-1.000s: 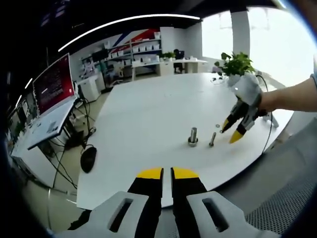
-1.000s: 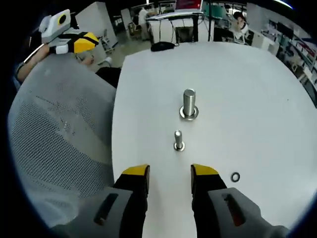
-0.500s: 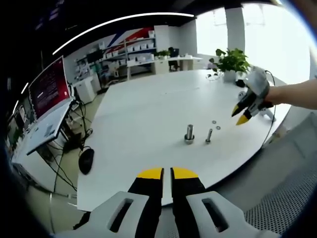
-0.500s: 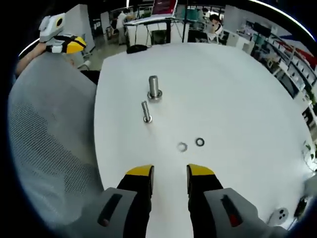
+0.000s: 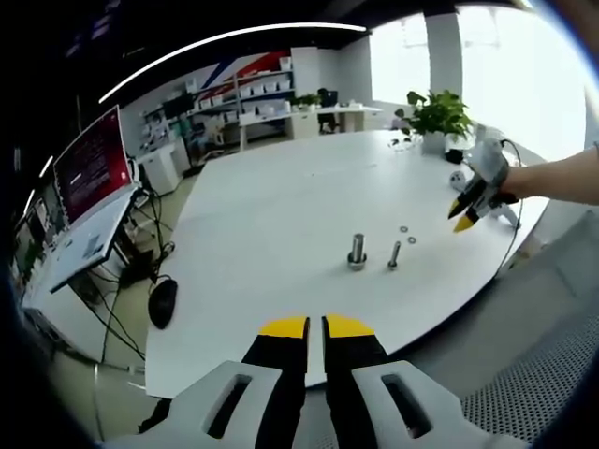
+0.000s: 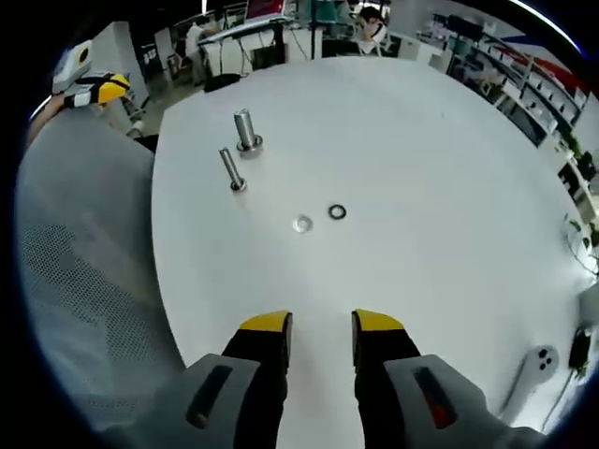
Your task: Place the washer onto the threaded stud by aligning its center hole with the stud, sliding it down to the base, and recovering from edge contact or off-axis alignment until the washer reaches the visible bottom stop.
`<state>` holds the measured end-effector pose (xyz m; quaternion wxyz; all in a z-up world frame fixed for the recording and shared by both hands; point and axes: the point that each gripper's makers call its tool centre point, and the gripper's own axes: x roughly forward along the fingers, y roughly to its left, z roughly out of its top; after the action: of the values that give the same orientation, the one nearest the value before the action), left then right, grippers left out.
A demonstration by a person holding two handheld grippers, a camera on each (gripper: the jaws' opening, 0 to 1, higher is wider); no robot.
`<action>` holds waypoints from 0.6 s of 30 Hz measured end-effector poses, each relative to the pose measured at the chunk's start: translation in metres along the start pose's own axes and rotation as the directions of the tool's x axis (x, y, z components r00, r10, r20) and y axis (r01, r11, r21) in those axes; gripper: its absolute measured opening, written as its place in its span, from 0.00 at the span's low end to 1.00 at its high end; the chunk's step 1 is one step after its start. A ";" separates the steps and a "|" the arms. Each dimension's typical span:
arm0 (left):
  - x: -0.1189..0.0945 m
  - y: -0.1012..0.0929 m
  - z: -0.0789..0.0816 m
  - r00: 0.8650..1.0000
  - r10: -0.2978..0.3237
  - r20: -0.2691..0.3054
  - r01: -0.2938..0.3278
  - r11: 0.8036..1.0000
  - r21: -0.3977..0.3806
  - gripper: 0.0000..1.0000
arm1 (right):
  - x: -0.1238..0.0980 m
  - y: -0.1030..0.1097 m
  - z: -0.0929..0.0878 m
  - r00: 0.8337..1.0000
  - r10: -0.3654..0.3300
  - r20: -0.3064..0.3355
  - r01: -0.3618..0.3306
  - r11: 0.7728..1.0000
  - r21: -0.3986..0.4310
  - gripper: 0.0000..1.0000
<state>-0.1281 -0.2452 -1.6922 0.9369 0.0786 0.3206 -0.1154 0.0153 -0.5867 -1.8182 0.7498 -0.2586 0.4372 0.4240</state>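
Two studs stand on the white table [image 5: 281,206]: a thick threaded stud [image 5: 357,253] [image 6: 246,129] on a wide base and a thin stud [image 5: 394,255] [image 6: 230,168] beside it. Two washers lie flat past the thin stud, a silver washer [image 6: 301,224] [image 5: 412,240] and a dark washer [image 6: 337,212] [image 5: 403,227]. My right gripper [image 6: 321,323] [image 5: 465,208] is open and empty, hovering well back from the washers. My left gripper [image 5: 315,327] [image 6: 98,89] is shut on nothing, off the table's near edge.
A grey mesh chair back [image 6: 75,281] [image 5: 552,374] sits along the table edge. A potted plant [image 5: 435,117], a white handheld device [image 6: 529,374] and cables lie at the table's far side. A red screen on a desk [image 5: 94,164] stands beyond.
The right gripper has drawn back from the studs and swung away, so both washers now lie ahead of it; its jaws narrowed slightly. The left gripper drew back a little, then held.
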 end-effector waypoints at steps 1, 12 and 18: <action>0.000 0.000 0.000 1.000 -0.001 -0.001 0.001 1.000 -0.001 0.03 | 0.001 -0.002 -0.001 1.000 -0.004 -0.001 0.004 1.000 0.008 0.27; 0.001 -0.004 -0.002 1.000 -0.013 -0.017 0.013 1.000 0.021 0.03 | 0.009 -0.015 -0.016 0.999 -0.034 -0.038 0.035 0.998 0.045 0.25; 0.000 -0.001 -0.001 1.000 -0.004 -0.012 0.004 1.000 0.020 0.03 | 0.013 -0.019 -0.026 0.997 -0.035 -0.067 0.038 0.998 0.052 0.25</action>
<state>-0.1290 -0.2462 -1.6936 0.9338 0.0878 0.3252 -0.1202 0.0239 -0.6107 -1.8421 0.7492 -0.2601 0.4682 0.3896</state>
